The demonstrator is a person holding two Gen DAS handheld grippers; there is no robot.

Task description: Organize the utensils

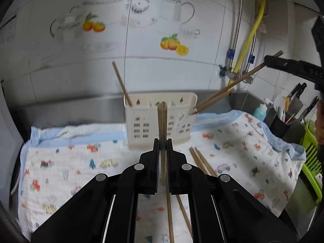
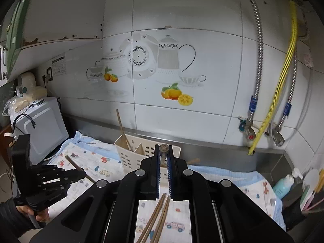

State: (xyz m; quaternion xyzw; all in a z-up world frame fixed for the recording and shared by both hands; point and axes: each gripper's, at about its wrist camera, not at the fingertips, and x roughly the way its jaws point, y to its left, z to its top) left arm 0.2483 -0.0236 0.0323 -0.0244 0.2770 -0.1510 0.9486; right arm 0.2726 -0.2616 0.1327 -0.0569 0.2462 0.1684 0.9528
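Note:
A cream plastic utensil caddy [image 1: 141, 121] stands on the printed cloth near the wall; it also shows in the right wrist view [image 2: 129, 158]. A chopstick pair [image 1: 121, 83] leans in its left compartment. My left gripper [image 1: 163, 143] is shut on a pair of chopsticks [image 1: 162, 121], held upright in front of the caddy. My right gripper [image 2: 163, 151] is shut on another pair of chopsticks [image 2: 163, 148], whose lower ends [image 1: 222, 91] dip into the caddy's right compartment. Several loose chopsticks [image 1: 200, 162] lie on the cloth; they also show in the right wrist view [image 2: 156, 220].
The printed cloth [image 1: 70, 172] covers the steel counter. A green drying rack [image 1: 311, 158], a knife holder [image 1: 297, 99] and a blue bottle [image 1: 260, 111] stand at the right. A microwave [image 2: 40, 129] stands at the left. Pipes and a yellow hose [image 2: 283, 77] run down the tiled wall.

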